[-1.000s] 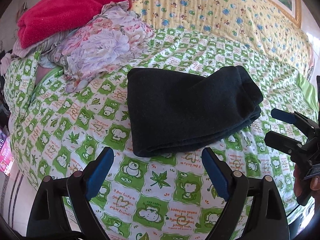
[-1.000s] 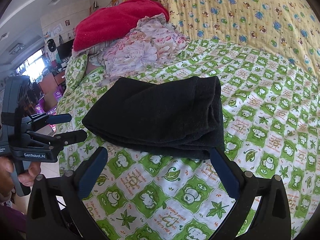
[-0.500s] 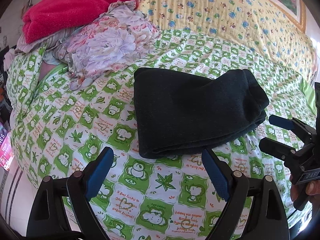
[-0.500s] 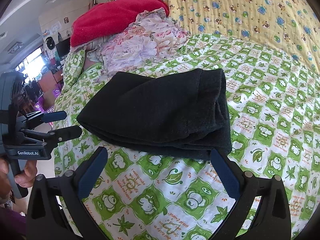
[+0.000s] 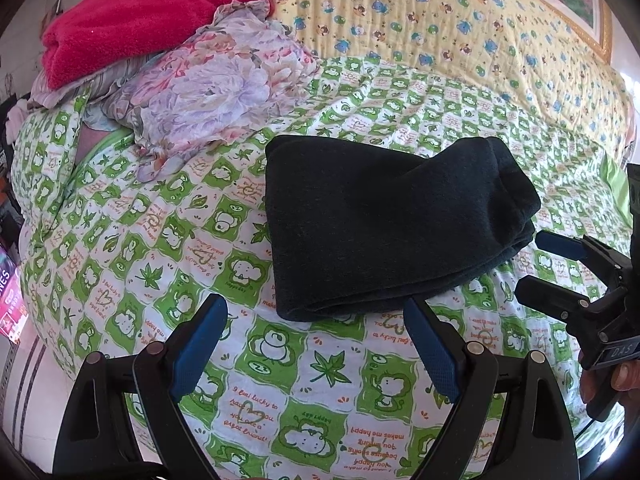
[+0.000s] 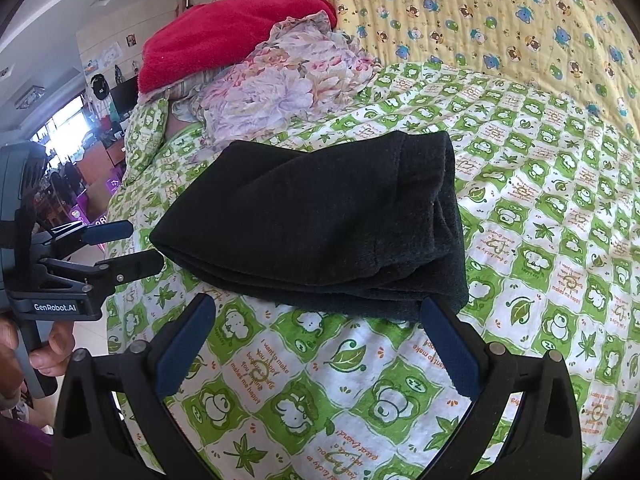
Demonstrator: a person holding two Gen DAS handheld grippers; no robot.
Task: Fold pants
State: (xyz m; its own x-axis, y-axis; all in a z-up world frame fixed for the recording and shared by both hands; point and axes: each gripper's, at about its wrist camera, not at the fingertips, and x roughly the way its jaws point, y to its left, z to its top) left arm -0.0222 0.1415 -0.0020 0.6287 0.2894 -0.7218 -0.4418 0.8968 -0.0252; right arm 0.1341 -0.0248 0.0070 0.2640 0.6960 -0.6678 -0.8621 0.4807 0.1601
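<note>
The black pants (image 5: 384, 224) lie folded into a thick rectangle on the green-and-white bed sheet (image 5: 168, 240); they also show in the right wrist view (image 6: 320, 224). My left gripper (image 5: 316, 324) is open and empty, just short of the bundle's near edge. My right gripper (image 6: 316, 320) is open and empty, its fingertips close to the bundle's near edge. Each gripper also shows in the other's view, the right one at the pants' right side (image 5: 536, 264), the left one at their left corner (image 6: 136, 244). Neither touches the pants.
A floral cloth (image 5: 208, 92) and a red blanket (image 5: 132, 20) are piled at the back left. A yellow printed quilt (image 5: 440, 24) covers the back. The bed's edge drops off at the left, with the room's floor (image 6: 92, 256) beyond.
Both grippers have moved closer to the pants, so the bundle sits lower and larger in view. The pants have not moved and both grippers stay open.
</note>
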